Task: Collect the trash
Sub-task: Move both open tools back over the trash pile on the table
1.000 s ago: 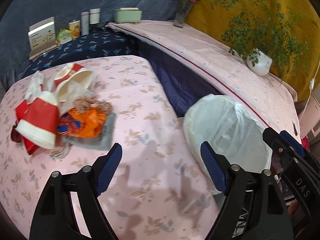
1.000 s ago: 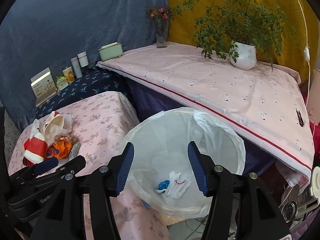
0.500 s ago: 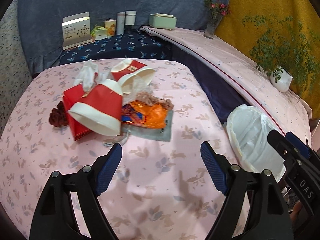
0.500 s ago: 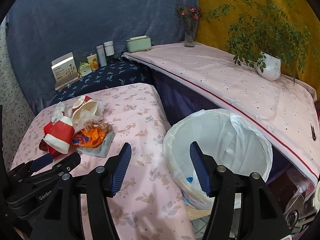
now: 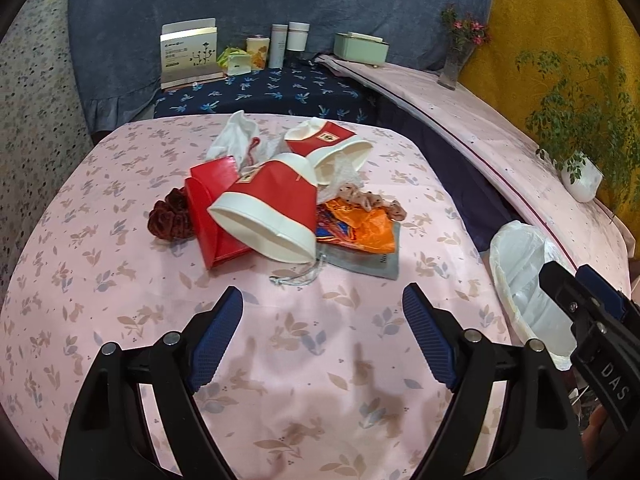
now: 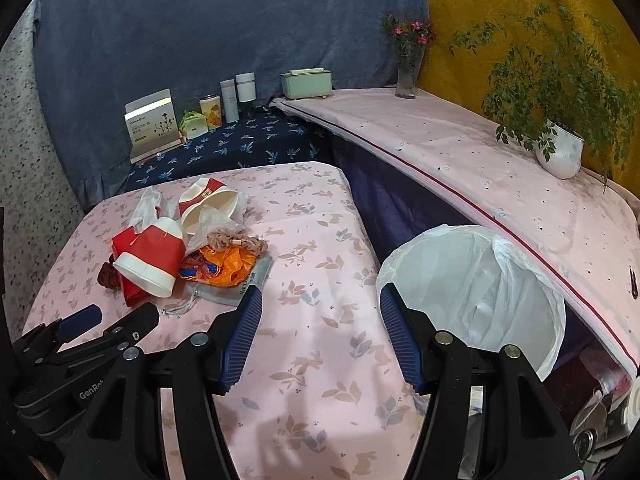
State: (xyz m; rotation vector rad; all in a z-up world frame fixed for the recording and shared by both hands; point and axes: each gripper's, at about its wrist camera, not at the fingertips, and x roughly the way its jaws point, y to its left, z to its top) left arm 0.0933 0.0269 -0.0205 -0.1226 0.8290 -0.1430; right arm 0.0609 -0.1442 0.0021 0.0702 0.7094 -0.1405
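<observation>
Both claws, left claw [image 5: 322, 334] and right claw [image 6: 320, 334], gape empty below the centre-frame pile; the light, crushable red paper cup [image 5: 266, 208] wants a gentle rim pinch.

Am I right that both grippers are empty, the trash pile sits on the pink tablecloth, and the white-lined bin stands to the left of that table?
Not quite: the white-lined bin stands to the right of the table, not the left, as the right wrist view shows. The rest holds: the left gripper and right gripper are both empty, and the trash pile sits on the pink tablecloth.
</observation>
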